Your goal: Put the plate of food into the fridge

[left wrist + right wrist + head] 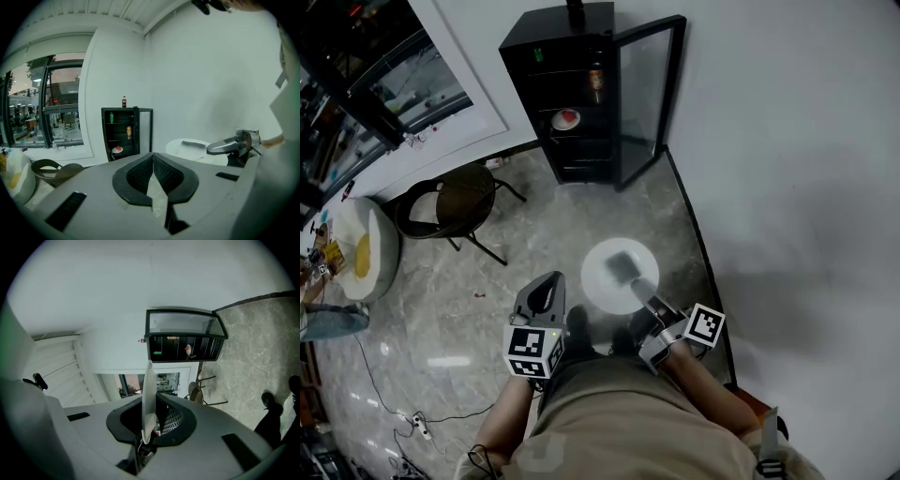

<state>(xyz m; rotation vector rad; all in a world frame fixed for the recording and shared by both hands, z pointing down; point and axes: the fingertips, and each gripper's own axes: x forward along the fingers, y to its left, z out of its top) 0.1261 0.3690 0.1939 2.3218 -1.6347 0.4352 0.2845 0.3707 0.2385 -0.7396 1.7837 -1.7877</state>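
Observation:
A black fridge [572, 56] stands against the wall with its glass door [647, 89] swung open. On a middle shelf sits a small plate with red food [565, 119], also visible in the left gripper view [117, 150] and the right gripper view [188, 350]. My right gripper [639, 286] is shut on the rim of a white plate [614, 277] that carries a flat grey piece [624, 265]. In the right gripper view this plate [148, 394] shows edge-on between the jaws. My left gripper [548, 279] hangs beside it, shut with nothing in it [153, 157].
A dark chair [455, 202] stands left of the fridge. An orange can [596, 82] and a green can [111, 117] sit on upper shelves, and a bottle [123, 101] stands on top. A white cushioned seat [366, 248] is at far left, cables [417, 422] lie on the floor, and a wall runs along the right.

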